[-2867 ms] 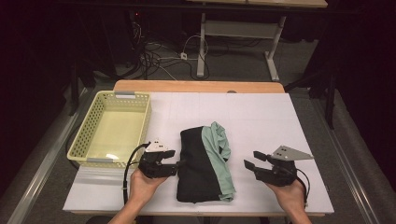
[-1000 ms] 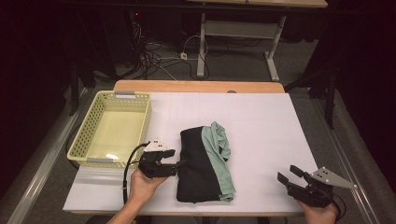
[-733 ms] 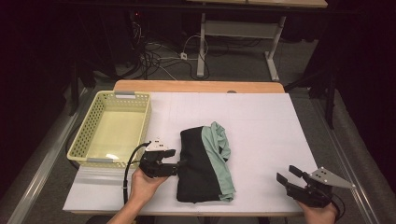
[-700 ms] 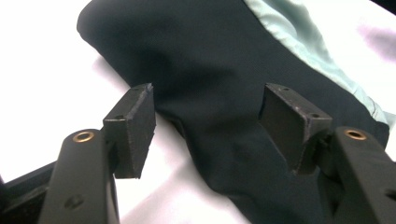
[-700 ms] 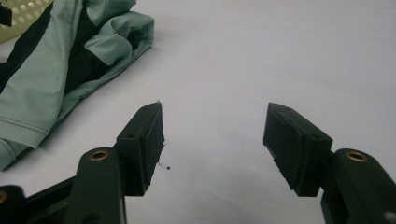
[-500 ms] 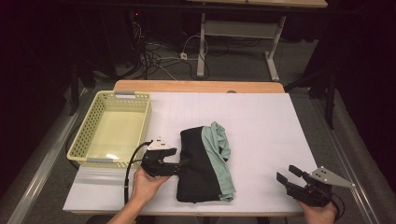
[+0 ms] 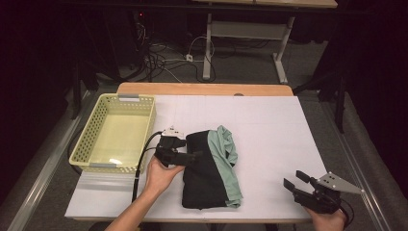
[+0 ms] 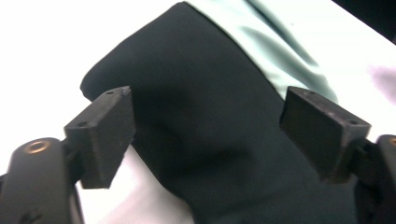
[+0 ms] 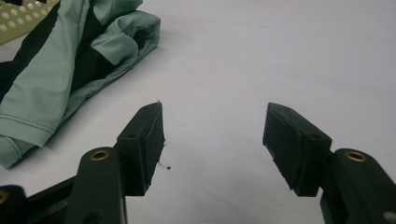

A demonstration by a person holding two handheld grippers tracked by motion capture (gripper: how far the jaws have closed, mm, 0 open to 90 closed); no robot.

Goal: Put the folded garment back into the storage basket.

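Observation:
A folded garment (image 7: 206, 173), black with a pale green panel (image 7: 223, 161), lies in the middle of the white table (image 7: 269, 125). My left gripper (image 7: 195, 155) reaches over its left edge. In the left gripper view the left gripper (image 8: 208, 100) has its jaws standing wide apart above the black cloth (image 8: 201, 149); they have just been opening and do not press on the cloth. My right gripper (image 7: 294, 181) rests open near the table's front right corner. In the right gripper view the right gripper (image 9: 215, 114) has bare table between its jaws, with the garment (image 9: 42, 93) off to the left.
A pale yellow perforated basket (image 7: 84, 142) stands at the table's left, close to my left hand. The table's wooden far edge (image 7: 204, 88) borders a dark floor with cables and a desk frame.
My left gripper has shifted right and slightly away from me, onto the garment's left edge, and its jaws have spread. The right gripper moved earlier to the front right corner and has stayed there.

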